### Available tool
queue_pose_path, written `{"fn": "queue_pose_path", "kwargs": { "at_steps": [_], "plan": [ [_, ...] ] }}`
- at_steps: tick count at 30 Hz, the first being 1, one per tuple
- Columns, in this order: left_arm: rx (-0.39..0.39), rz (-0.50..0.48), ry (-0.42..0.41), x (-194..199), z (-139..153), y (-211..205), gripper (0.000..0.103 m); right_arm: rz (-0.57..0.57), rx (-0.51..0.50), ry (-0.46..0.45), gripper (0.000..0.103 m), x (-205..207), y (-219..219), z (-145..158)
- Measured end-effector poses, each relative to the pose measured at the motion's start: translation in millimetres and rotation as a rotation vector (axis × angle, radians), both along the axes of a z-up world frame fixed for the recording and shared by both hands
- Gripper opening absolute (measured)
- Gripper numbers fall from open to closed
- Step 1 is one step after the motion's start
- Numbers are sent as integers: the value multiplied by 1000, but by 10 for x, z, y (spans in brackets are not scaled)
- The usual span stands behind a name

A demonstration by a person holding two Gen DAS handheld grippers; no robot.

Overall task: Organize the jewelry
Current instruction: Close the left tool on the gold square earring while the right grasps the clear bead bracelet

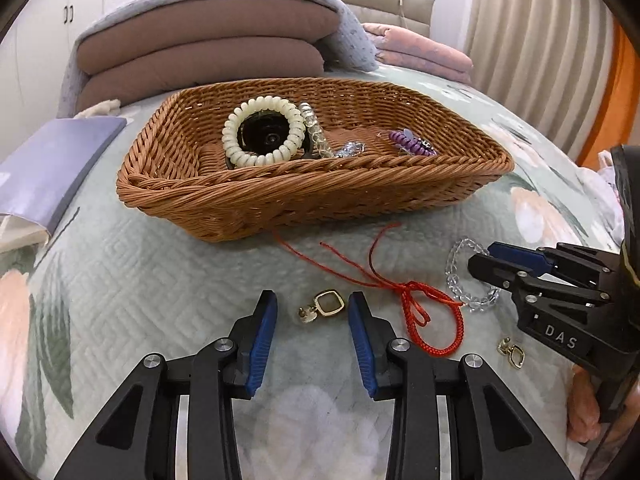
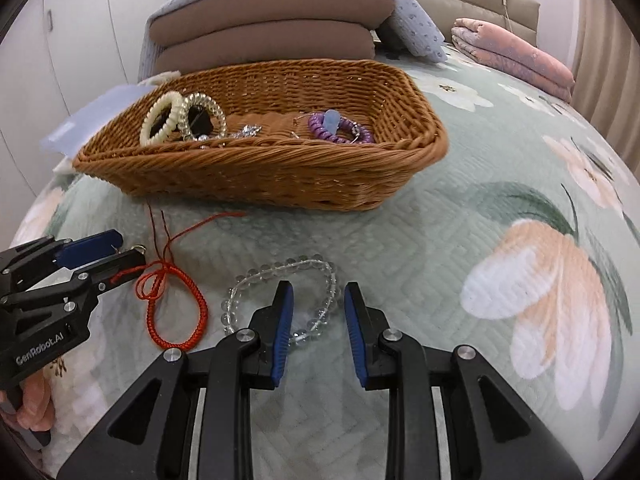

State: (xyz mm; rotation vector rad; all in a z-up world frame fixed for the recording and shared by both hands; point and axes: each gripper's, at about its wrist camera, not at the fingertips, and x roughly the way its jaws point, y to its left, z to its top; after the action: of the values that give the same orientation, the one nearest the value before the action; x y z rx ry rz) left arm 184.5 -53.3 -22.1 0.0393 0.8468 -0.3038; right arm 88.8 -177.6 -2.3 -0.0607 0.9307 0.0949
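Woven wicker basket (image 1: 304, 196), rough and matt; quilted cloth bedspread (image 2: 420, 248) (soft, stitched in ridges); glossy clear bead bracelet (image 2: 320, 272); braided red cord (image 1: 436, 320); shiny gold-metal earring (image 1: 328, 302).

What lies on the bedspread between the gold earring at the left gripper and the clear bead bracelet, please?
In the left wrist view, the red cord bracelet lies between the gold earring and the clear bead bracelet.

— What's underneath it all?
— A bed (image 1: 132, 264) with a quilted floral cover.
— And lying on it?
— A wicker basket (image 1: 320, 200), red cord bracelet (image 1: 434, 320), clear bead bracelet (image 2: 280, 300), two gold earrings (image 1: 326, 305), folded blankets (image 2: 512, 52).
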Motion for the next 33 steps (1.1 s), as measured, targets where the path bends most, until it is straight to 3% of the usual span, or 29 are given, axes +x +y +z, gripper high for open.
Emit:
{"fn": "queue_pose_path", "kwargs": {
  "at_steps": [3, 8, 11, 20, 33],
  "plan": [
    [11, 9, -4, -6, -6, -25, 37, 7, -34, 2, 28, 11, 56, -16],
    [2, 4, -7, -9, -10, -27, 19, 24, -59, -5, 16, -5, 119, -21],
    [0, 1, -13, -21, -8, -21, 19, 27, -69, -9, 9, -29, 148, -25],
    [-114, -9, -85, -154, 99, 148, 19, 71, -18, -57, 9, -165, 158, 73],
    [-128, -20, -134, -244, 166, 154, 19, 90, 16, -123, 9, -305, 156, 227]
  ]
}}
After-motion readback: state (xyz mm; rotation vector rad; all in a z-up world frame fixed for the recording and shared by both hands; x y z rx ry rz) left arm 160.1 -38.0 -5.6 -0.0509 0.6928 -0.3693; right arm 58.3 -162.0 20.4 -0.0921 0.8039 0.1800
